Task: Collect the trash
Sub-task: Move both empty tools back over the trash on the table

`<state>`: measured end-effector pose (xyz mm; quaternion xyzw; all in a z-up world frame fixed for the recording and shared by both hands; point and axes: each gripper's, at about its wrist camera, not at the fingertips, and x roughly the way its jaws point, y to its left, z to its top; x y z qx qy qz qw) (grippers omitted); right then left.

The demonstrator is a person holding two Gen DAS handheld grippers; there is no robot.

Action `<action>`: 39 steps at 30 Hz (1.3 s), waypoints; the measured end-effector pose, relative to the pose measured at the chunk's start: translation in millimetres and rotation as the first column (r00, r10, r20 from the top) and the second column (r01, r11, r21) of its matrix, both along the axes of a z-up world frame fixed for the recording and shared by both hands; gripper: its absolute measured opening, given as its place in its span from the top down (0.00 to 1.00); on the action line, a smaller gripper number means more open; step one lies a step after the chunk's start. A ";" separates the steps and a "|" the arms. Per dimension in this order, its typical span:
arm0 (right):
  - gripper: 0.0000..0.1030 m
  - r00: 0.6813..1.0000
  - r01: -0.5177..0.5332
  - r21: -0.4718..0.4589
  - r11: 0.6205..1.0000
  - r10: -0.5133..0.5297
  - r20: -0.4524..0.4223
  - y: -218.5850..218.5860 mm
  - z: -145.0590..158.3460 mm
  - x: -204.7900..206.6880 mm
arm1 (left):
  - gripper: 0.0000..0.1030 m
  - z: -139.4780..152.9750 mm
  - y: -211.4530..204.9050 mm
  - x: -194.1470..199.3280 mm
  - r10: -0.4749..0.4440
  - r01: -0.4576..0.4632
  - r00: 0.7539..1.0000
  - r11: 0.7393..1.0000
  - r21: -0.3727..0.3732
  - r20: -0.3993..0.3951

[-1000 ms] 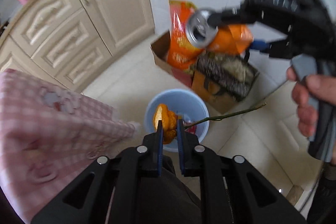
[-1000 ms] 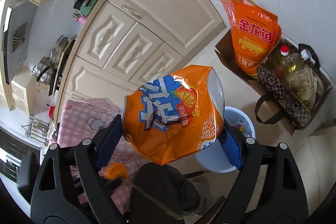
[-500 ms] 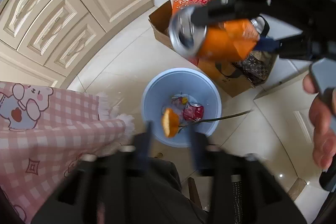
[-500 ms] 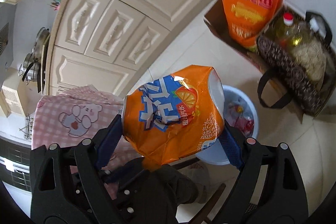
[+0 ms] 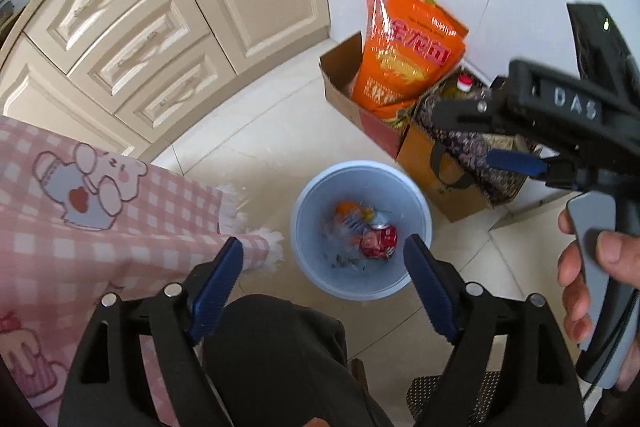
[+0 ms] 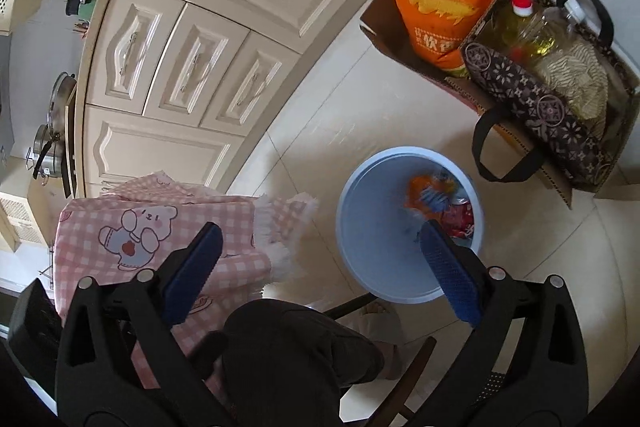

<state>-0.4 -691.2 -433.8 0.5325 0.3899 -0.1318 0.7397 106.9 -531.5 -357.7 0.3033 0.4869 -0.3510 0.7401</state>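
A light blue bin [image 5: 360,285] stands on the tiled floor below both grippers. Inside it lie a blurred orange drink can [image 5: 348,213] and a red wrapper [image 5: 378,239]. My left gripper [image 5: 322,245] hangs over the bin, its jaws opening with nothing between them. My right gripper [image 5: 480,137], held by a hand [image 5: 580,267], is at the right above the bin. In the right wrist view the right gripper [image 6: 320,229] has its jaws opening wide and empty, with the bin [image 6: 376,267] and the orange can [image 6: 428,193] underneath.
A pink checked tablecloth [image 5: 100,227] hangs at the left, close to the bin. Cream cabinets [image 5: 140,27] run behind. A cardboard box [image 5: 340,75] with an orange bag [image 5: 404,67] and a patterned tote [image 6: 540,99] with oil bottles stand at the right. A dark trouser leg [image 5: 272,347] is below.
The left gripper opened and the orange peel fell into the bin. The right gripper let go of the orange can, which now lies in the bin. Both grippers sank lower.
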 end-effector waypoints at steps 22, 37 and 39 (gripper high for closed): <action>0.06 0.978 -0.024 -0.254 0.967 0.076 0.194 58.5 170.7 9.3 | 0.16 156.8 89.3 -17.4 0.089 -0.037 0.987 0.937 -0.347 0.136; 0.06 0.902 -0.173 -0.455 0.873 0.326 0.282 185.7 281.3 66.2 | 0.13 233.6 254.2 19.0 0.367 -0.202 0.900 0.830 -0.520 0.235; 0.06 0.884 -0.211 -0.475 0.854 0.374 0.281 209.5 290.0 79.2 | 0.12 237.2 282.4 27.2 0.410 -0.237 0.882 0.812 -0.534 0.232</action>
